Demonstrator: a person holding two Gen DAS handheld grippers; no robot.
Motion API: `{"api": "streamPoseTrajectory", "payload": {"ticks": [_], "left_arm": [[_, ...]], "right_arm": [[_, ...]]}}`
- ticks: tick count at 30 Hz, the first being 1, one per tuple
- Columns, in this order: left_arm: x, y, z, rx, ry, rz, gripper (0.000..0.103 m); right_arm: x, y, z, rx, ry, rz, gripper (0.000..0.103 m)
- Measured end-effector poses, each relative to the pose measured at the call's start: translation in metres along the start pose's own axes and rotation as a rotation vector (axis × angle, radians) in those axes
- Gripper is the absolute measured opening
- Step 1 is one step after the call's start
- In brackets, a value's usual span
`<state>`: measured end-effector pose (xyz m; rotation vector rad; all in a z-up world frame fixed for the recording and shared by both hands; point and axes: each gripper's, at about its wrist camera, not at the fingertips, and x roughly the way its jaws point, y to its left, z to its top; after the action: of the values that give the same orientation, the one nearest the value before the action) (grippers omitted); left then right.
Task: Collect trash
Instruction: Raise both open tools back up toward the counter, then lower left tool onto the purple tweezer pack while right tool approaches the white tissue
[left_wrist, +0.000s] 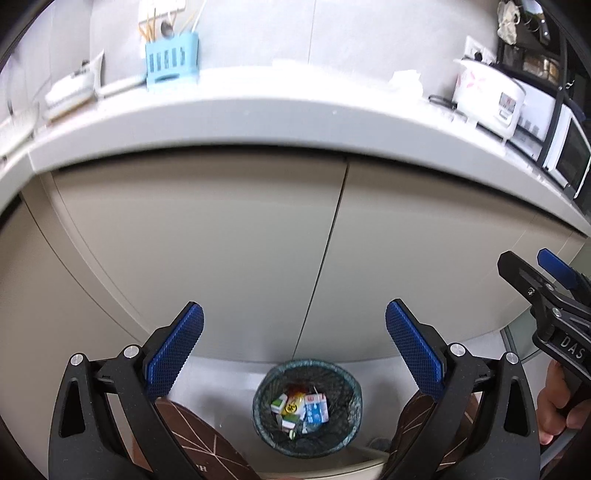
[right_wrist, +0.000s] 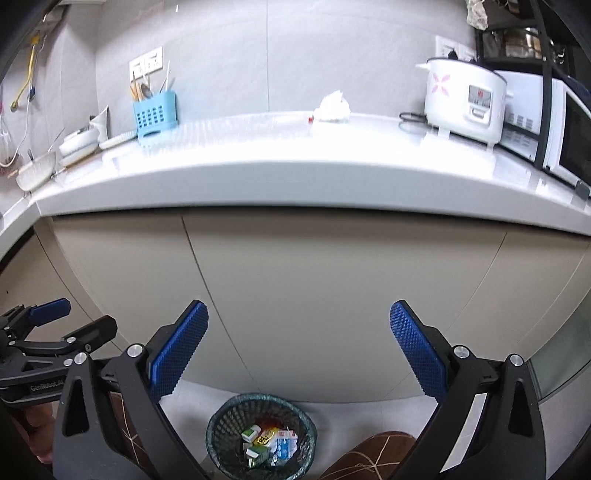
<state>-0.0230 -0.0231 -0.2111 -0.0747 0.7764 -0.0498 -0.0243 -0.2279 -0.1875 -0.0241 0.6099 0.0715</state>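
Observation:
A dark mesh wastebasket (left_wrist: 349, 384) (right_wrist: 218, 428) stands on the floor against the cabinet, holding several small cartons (left_wrist: 312, 406) (right_wrist: 275, 445). My left gripper (left_wrist: 294, 341) hangs open and empty above it; from the right wrist view it shows at the left edge (right_wrist: 75, 319). My right gripper (right_wrist: 298, 345) is open and empty too, seen in the left wrist view at the right edge (left_wrist: 524, 264). A crumpled white tissue (right_wrist: 332, 107) (left_wrist: 404, 81) lies on the white countertop (right_wrist: 277, 162) (left_wrist: 258, 110), with a tiny red scrap (right_wrist: 311, 119) beside it.
On the counter stand a blue utensil caddy (right_wrist: 155, 116) (left_wrist: 171, 62), white dishes (right_wrist: 77, 142) at left, a rice cooker (right_wrist: 463, 99) (left_wrist: 487, 98) and a microwave (right_wrist: 565, 136) at right. Beige cabinet doors (right_wrist: 314, 295) lie below. Brown patterned slippers (left_wrist: 199, 432) (right_wrist: 373, 454) flank the basket.

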Motion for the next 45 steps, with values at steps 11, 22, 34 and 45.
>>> {"api": "streamPoseTrajectory", "payload": {"ticks": [11, 22, 34, 45], "left_arm": [[-0.052, -0.005, 0.057, 0.019, -0.110, -0.001, 0.097], [-0.074, -0.016, 0.124, 0.036, -0.180, 0.005, 0.097], [-0.041, -0.032, 0.205, 0.090, -0.196, 0.021, 0.097], [0.039, -0.035, 0.275, 0.114, -0.114, -0.006, 0.097]], "right_arm": [[-0.042, 0.002, 0.057, -0.006, -0.112, 0.005, 0.095], [-0.058, -0.005, 0.125, -0.010, -0.174, 0.004, 0.095], [-0.001, -0.019, 0.192, -0.038, -0.126, -0.016, 0.095], [0.094, -0.050, 0.249, 0.055, 0.018, 0.004, 0.095]]}}
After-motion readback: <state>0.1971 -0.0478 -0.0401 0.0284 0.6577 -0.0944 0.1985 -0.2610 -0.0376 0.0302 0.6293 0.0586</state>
